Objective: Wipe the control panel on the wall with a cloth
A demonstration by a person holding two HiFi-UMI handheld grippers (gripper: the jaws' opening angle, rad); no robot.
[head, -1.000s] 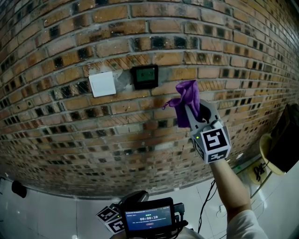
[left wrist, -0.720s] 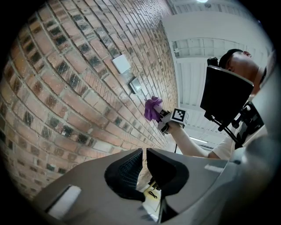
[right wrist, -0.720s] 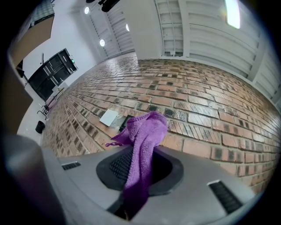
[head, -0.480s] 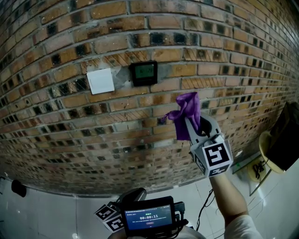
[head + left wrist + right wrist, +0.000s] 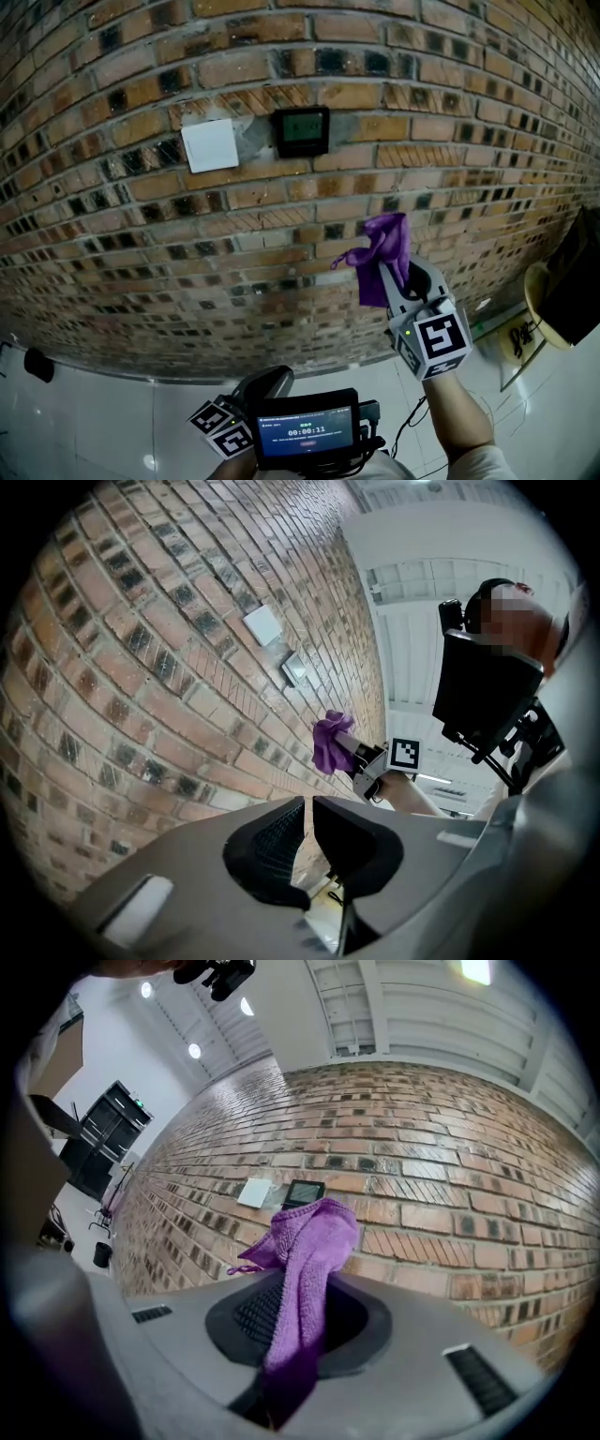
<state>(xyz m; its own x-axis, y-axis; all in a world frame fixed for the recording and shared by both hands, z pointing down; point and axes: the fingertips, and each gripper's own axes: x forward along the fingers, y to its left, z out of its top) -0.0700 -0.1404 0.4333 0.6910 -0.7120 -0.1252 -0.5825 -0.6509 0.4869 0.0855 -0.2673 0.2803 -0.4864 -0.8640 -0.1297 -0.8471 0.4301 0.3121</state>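
Note:
The black control panel (image 5: pixel 300 130) with a greenish screen is set in the brick wall (image 5: pixel 112 244). It also shows as the panel (image 5: pixel 303 1192) and the panel (image 5: pixel 296 669). My right gripper (image 5: pixel 386 270) is shut on a purple cloth (image 5: pixel 380 246), held below and to the right of the panel, apart from it. From between the jaws the cloth (image 5: pixel 305 1251) stands up, and it shows as the cloth (image 5: pixel 328 742). My left gripper (image 5: pixel 267 386) hangs low near my body, its jaws together with nothing between them (image 5: pixel 307 816).
A white switch plate (image 5: pixel 208 145) sits just left of the panel. At the right stand a black box and a round tan object (image 5: pixel 561 286), with cables (image 5: pixel 518 345) on the white floor. A small dark object (image 5: pixel 37 364) lies at the lower left.
My right gripper has come down and back from the wall with the cloth, so the cloth now sits further below the panel. The left gripper stays low.

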